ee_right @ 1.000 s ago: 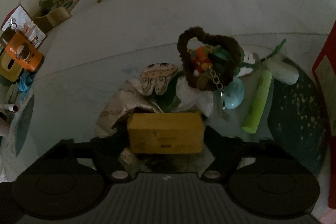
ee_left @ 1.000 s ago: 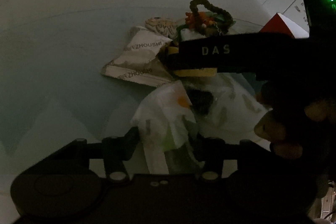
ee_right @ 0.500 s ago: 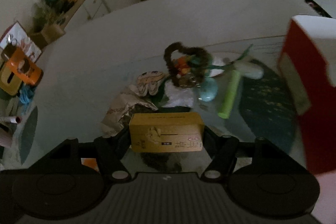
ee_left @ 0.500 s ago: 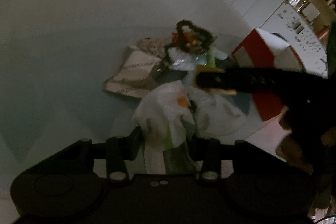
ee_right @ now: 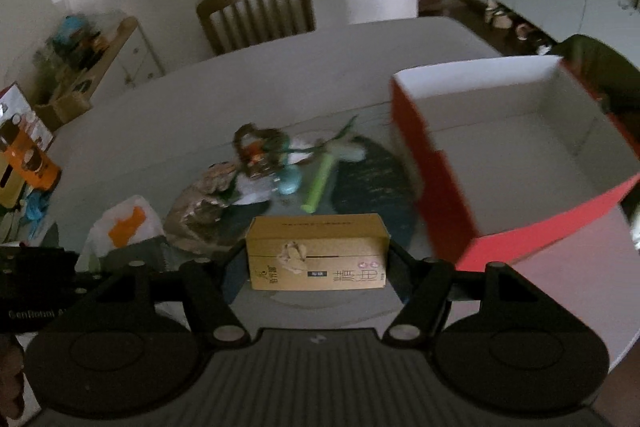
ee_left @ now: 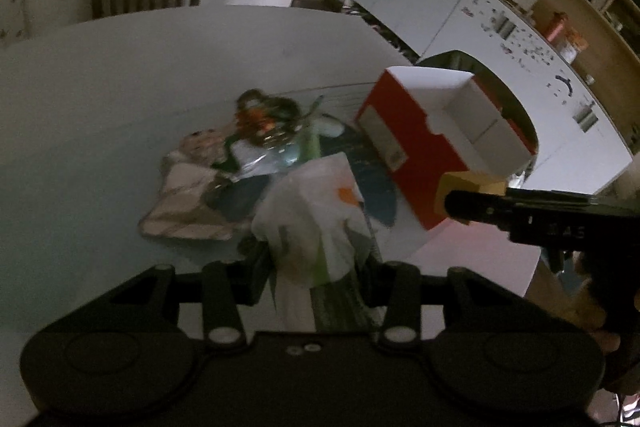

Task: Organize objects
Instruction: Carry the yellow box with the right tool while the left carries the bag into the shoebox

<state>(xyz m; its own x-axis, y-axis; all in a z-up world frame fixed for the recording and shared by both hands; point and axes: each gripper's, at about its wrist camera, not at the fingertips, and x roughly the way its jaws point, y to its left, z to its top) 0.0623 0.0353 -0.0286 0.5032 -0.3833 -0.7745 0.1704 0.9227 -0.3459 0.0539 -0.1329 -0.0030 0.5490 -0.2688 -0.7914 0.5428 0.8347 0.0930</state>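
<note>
Right gripper [ee_right: 318,259]: jaws set wide and clamped on the short ends of a yellow carton [ee_right: 317,251]; carton held level, printed face toward the camera, clear of the table [ee_right: 240,99]; gripper tilted downward, just left of the red box [ee_right: 516,155]; red box open-topped, white inside, nothing visible in it.

Left gripper [ee_left: 316,267]: jaws partway closed, pinching a white plastic bag [ee_left: 316,215] with an orange mark; bag bunched between the fingers, its lower folds trailing behind the gripper body, so whether it touches the table cannot be told; gripper also angled down; left-wrist picture blurred.

In the left-wrist view the right gripper's finger enters from the right edge with the carton's end at its tip, beside the near corner of the red box; part of a hand [ee_left: 592,311] shows below it.

Remaining pile mid-table: crumpled paper wrapper [ee_right: 200,211]; brown heart-shaped wreath [ee_right: 258,147]; green tube [ee_right: 318,183]; small blue round object [ee_right: 290,181]; wooden chair [ee_right: 256,13] at the far edge.
</note>
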